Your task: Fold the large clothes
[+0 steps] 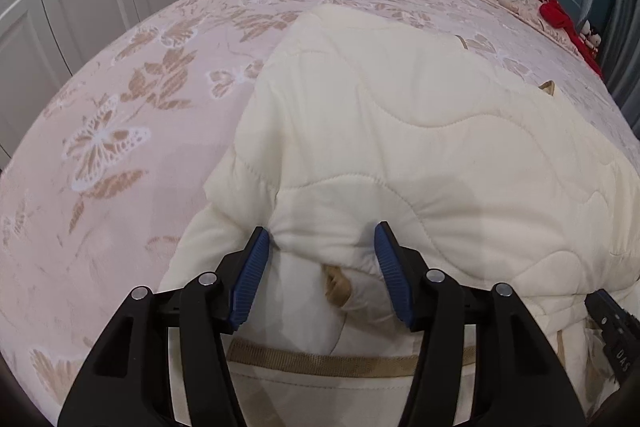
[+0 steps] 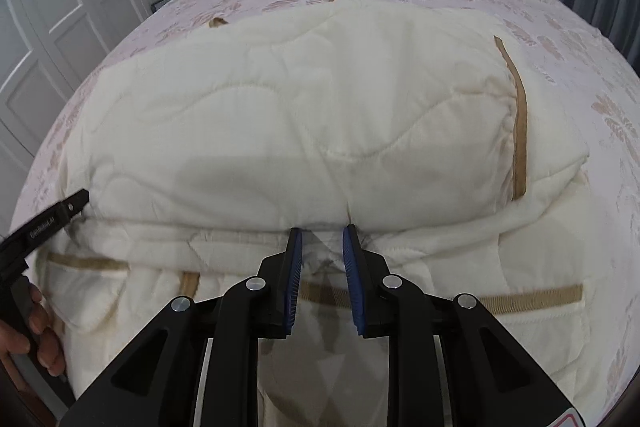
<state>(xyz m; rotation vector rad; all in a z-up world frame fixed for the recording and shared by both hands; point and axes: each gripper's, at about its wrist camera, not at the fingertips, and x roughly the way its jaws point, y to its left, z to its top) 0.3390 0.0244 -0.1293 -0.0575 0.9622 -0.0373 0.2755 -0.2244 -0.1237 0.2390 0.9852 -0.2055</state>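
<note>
Letting go of the fold you have laid across the cream quilted coat (image 2: 304, 115) on the bed (image 1: 120, 99).

Your left gripper (image 1: 322, 267) stands about half open, its fingers (image 1: 250, 279) either side of a puffed ridge at the near edge, one pad brushing it at 9 o'clock and the other clear, so nothing is held. Your right gripper (image 2: 320, 267) is open only a crack over the fold line, with no cloth pinched. The coat lies in the middle of the bed, its tan-trimmed lower layer (image 2: 528, 297) showing at 6 o'clock. Next, I judge, you need a fresh hold on one side edge to bring it across.
</note>
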